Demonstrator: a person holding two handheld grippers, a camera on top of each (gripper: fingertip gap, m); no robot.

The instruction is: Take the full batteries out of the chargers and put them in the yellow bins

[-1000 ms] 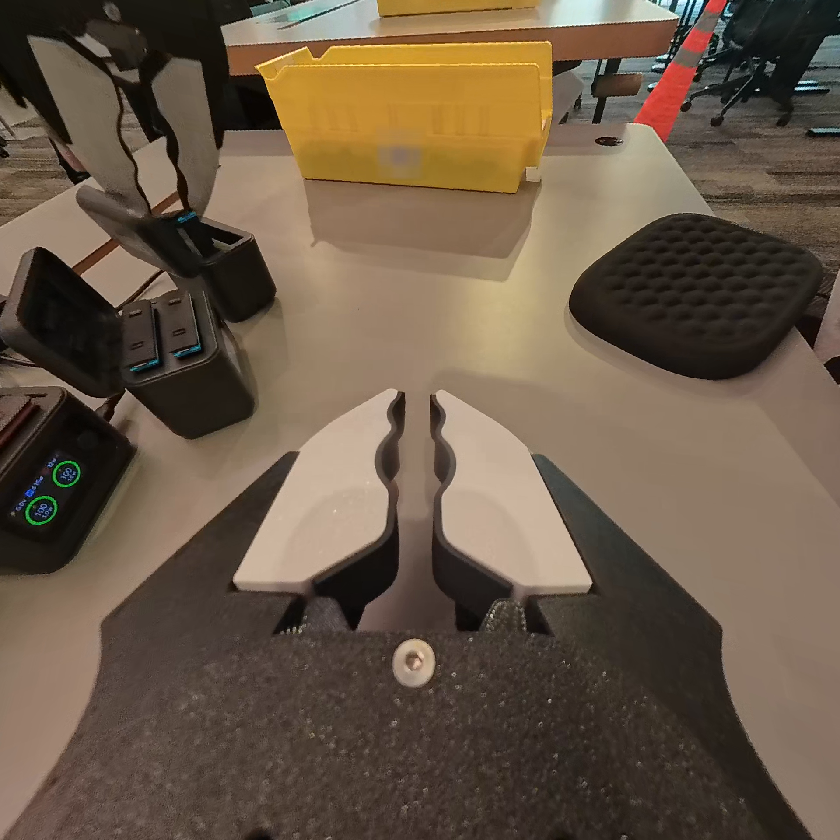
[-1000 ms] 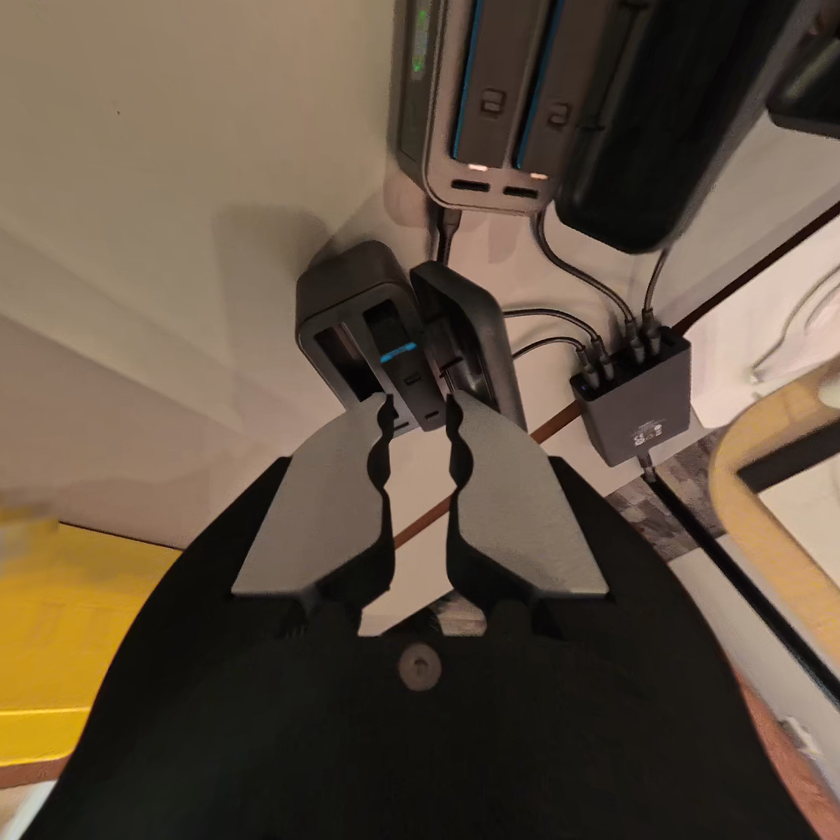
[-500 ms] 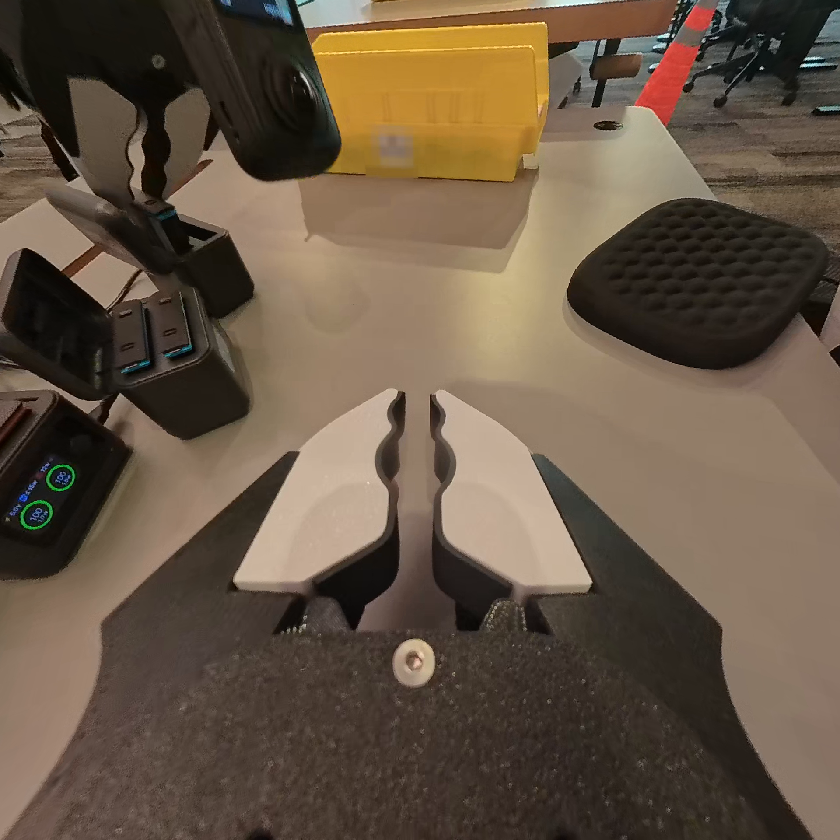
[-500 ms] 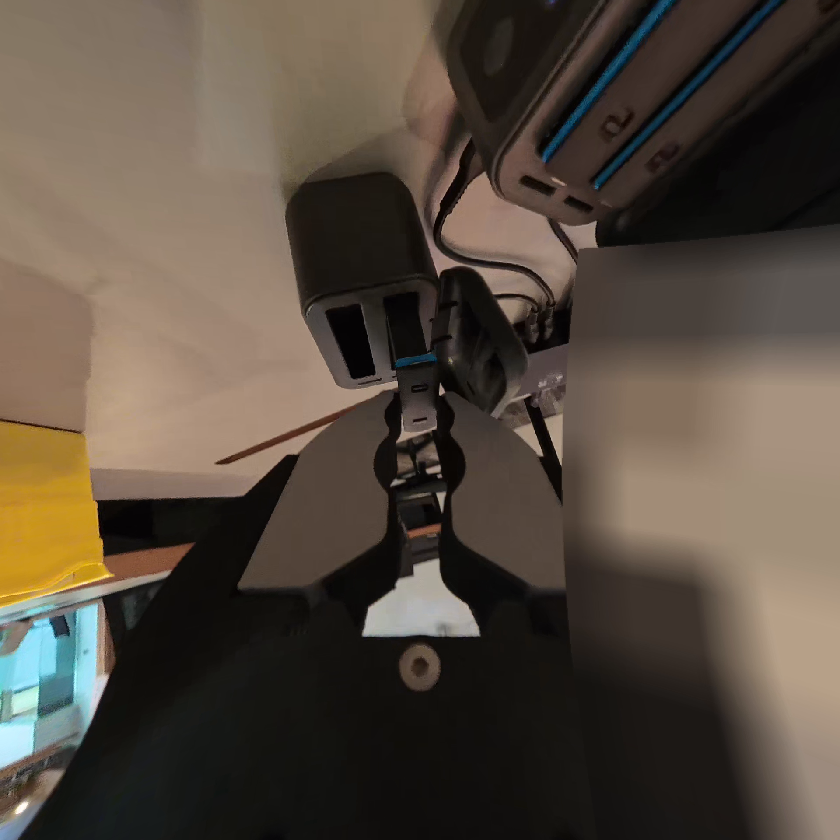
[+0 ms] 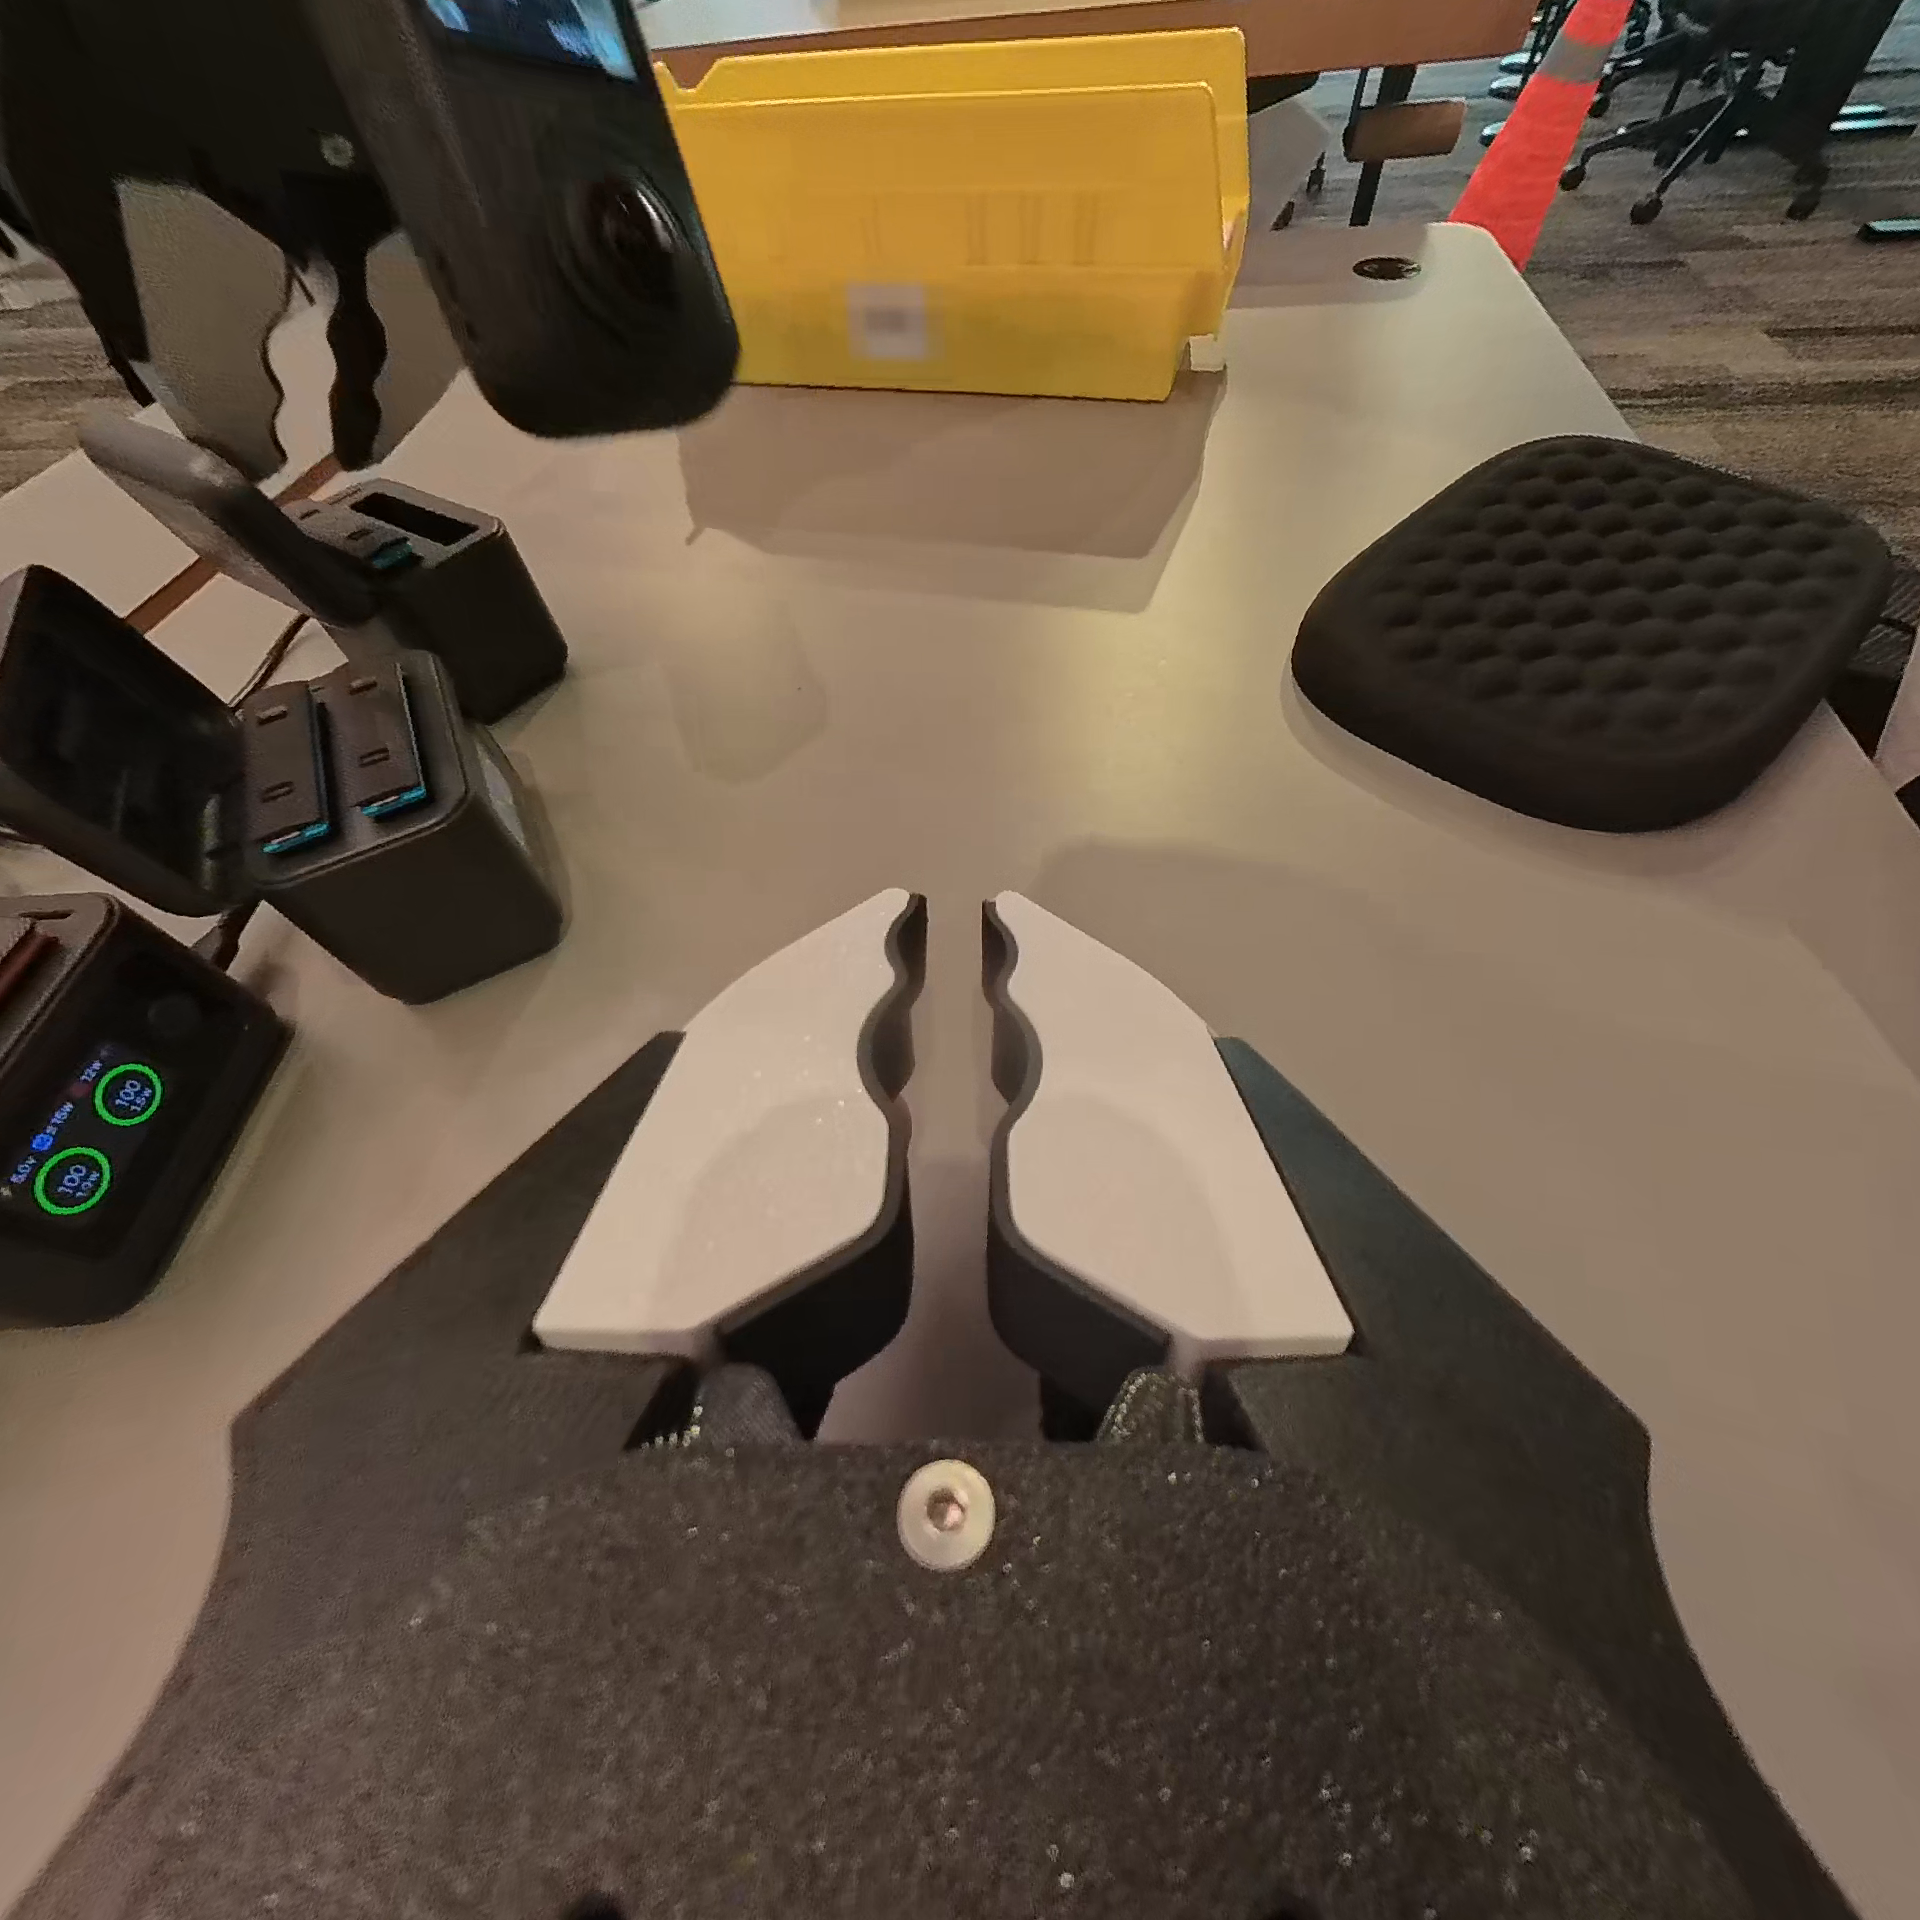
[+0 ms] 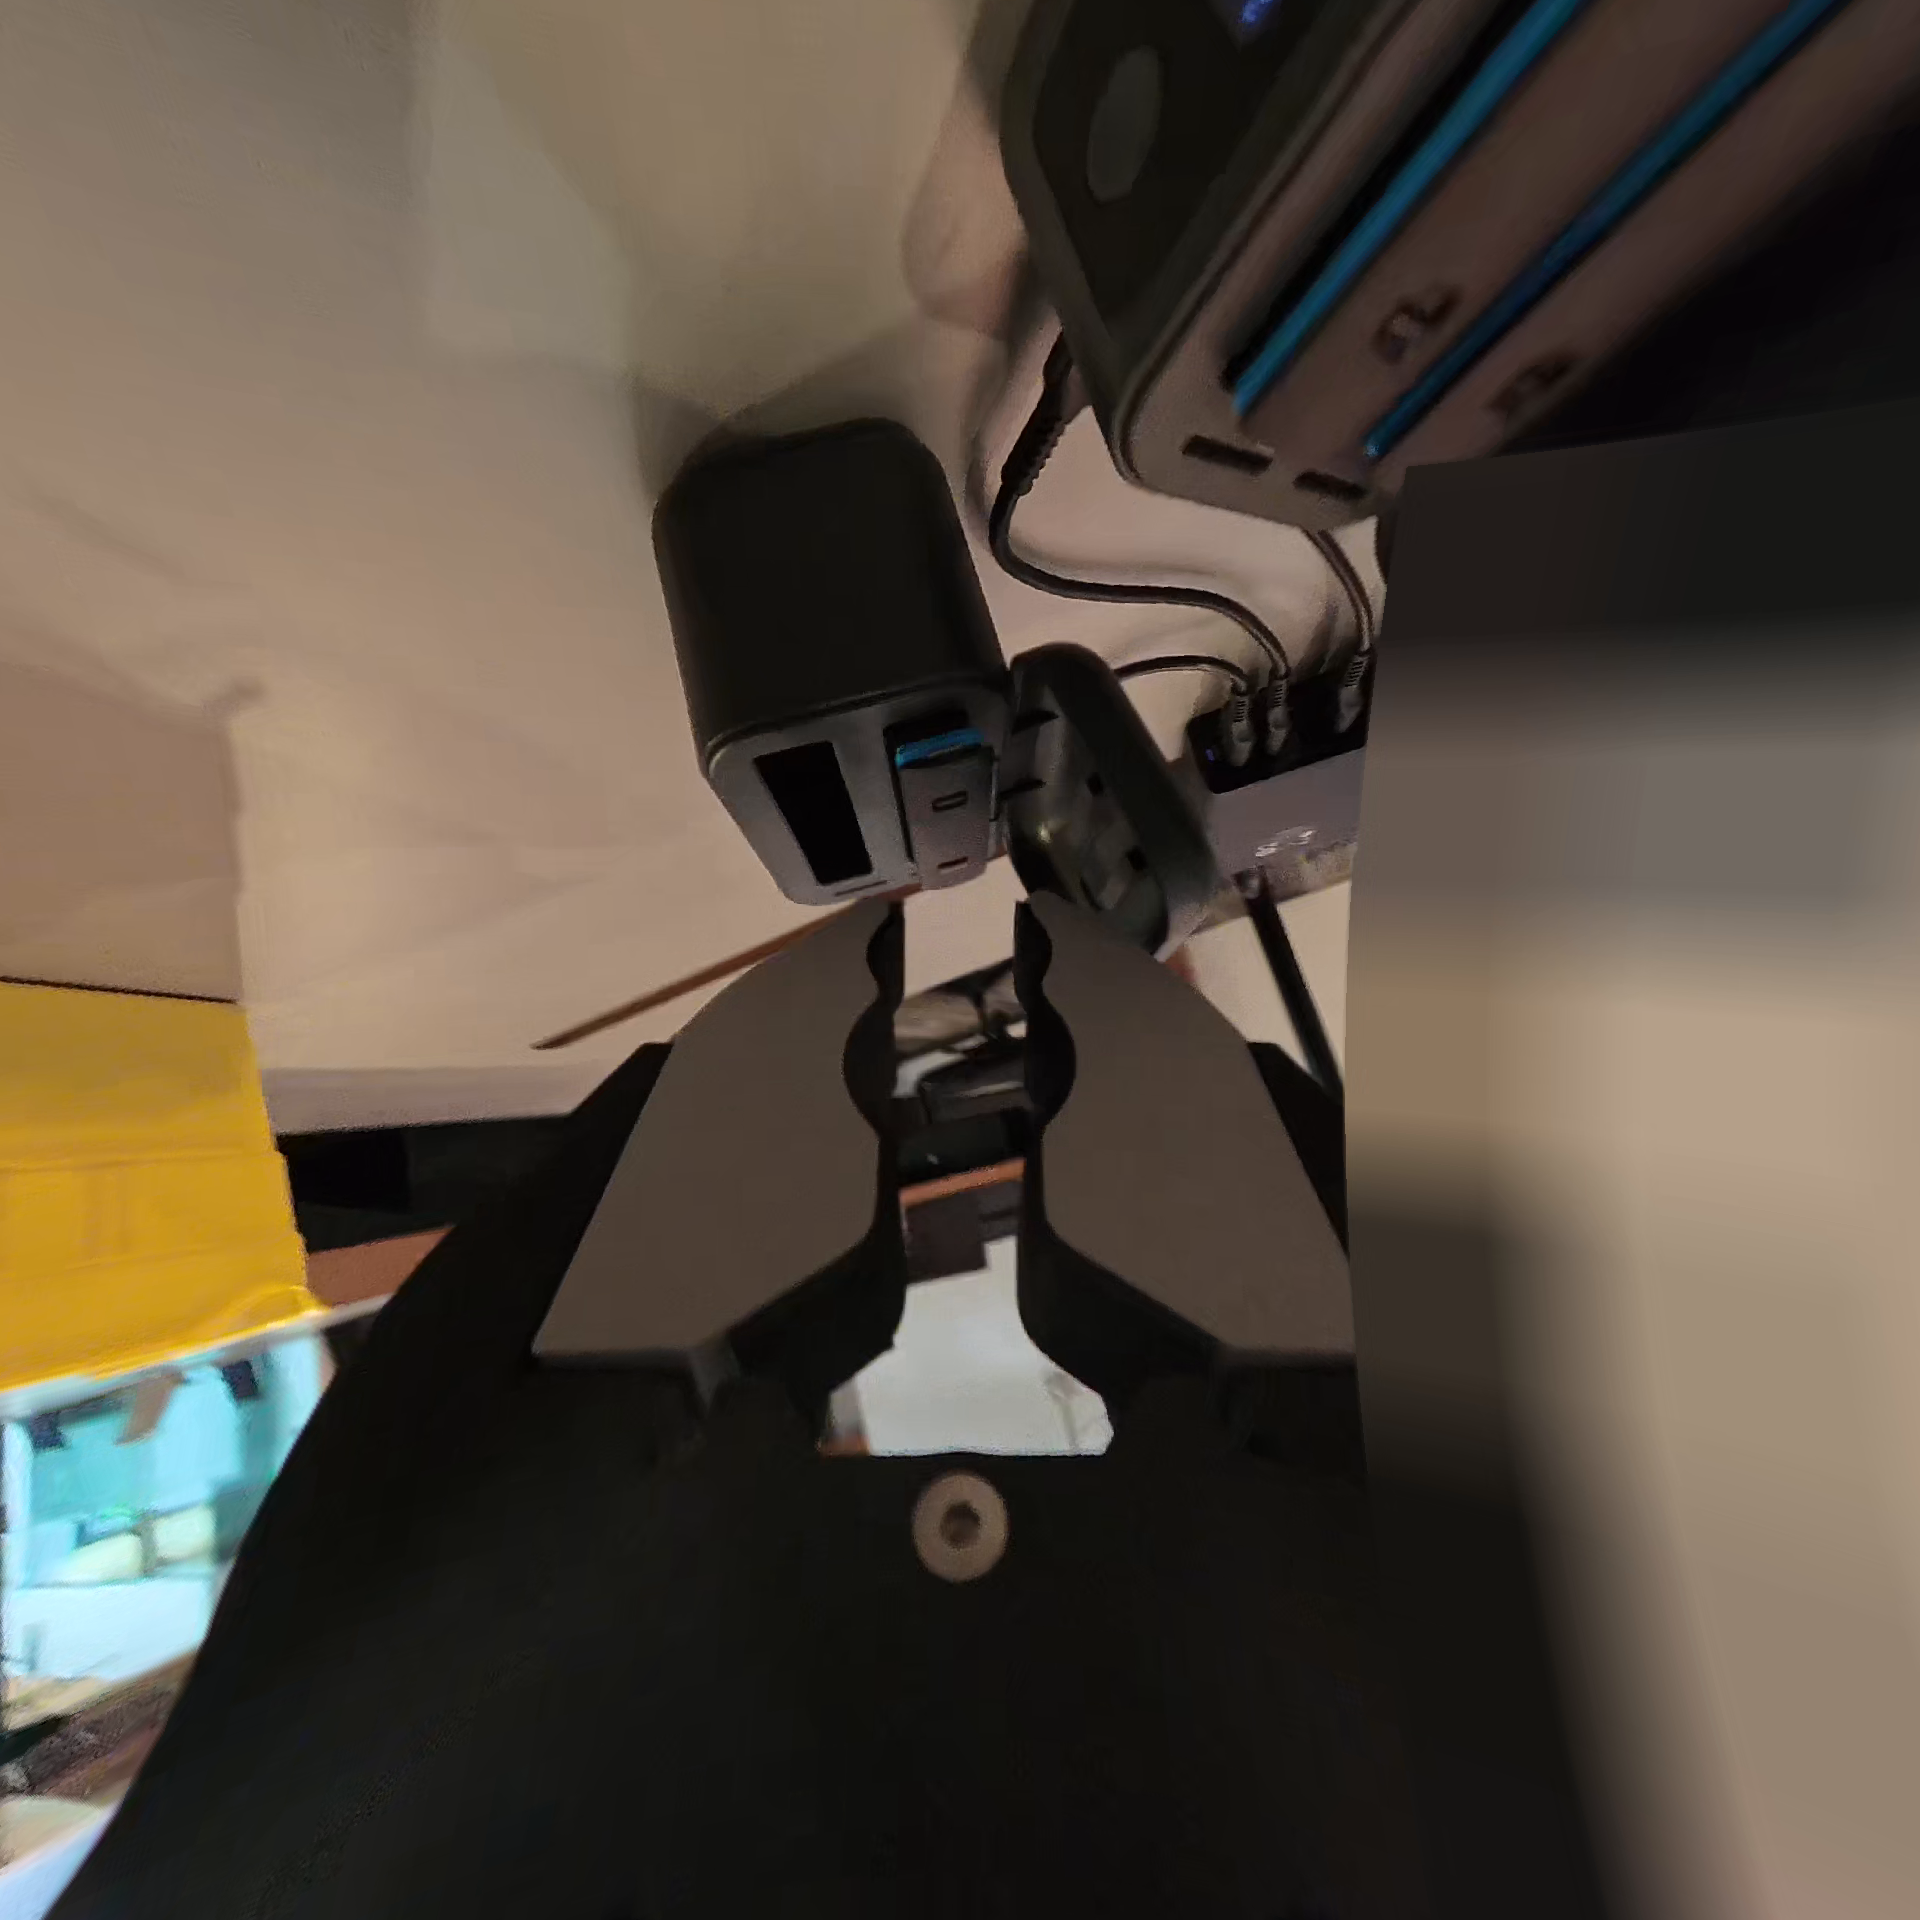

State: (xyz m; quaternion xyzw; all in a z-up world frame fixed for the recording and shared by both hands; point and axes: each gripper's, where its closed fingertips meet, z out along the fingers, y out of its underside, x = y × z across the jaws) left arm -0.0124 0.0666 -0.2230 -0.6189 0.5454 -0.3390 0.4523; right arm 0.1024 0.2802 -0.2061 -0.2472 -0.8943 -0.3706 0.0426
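My right gripper is slightly open and empty, its tips just short of a black battery with a blue band. That battery sticks partly out of the right slot of the far black charger; the left slot is empty. In the left wrist view the right gripper hangs above this charger. My left gripper is shut and empty, low over the table. A nearer charger holds two batteries. A yellow bin stands at the table's far side.
A charger with a lit screen sits at the left edge. A black dimpled pad lies at the right. The far charger's lid stands open. Cables run to a hub. An orange cone stands beyond the table.
My right gripper closed on the battery and lifted it partway, then came off it; the battery now sits raised in its slot. The left gripper has barely moved.
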